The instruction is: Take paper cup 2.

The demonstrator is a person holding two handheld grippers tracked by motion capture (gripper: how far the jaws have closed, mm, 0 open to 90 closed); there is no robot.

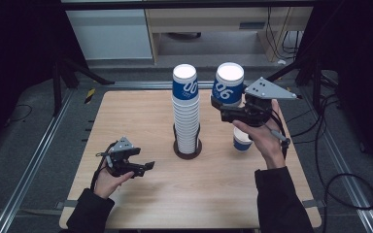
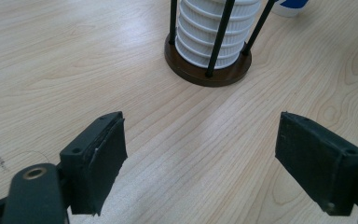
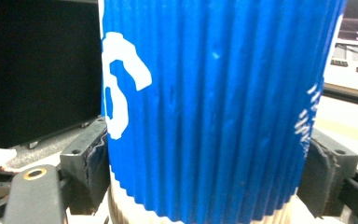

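A person sits at a wooden table (image 1: 141,111) and holds a gripper in each hand.

The right gripper (image 1: 219,104) is held up in the air on the right side, above the table. Its two jaws squeeze a blue cup (image 1: 228,83) with white writing on it, one jaw on each side. The cup stands up straight, and its white inside faces up. In the right gripper view the blue cup (image 3: 214,107) is very close, with bumpy lines running up and down it, and a black pad touches it on each side.

In the middle of the table stands a tall stack of cups (image 1: 185,109). The top cup is blue and white. The stack sits in a round brown holder (image 1: 188,150) with thin black rods around it.

A small blue and white cup (image 1: 242,140) stands on the table to the right of the stack, just under the person's right hand.

The left gripper (image 1: 148,167) is low at the near left part of the table. Its jaws are wide apart and hold nothing. In the left gripper view the bottom of the stack of cups (image 2: 213,28) is farther off, between the jaws.
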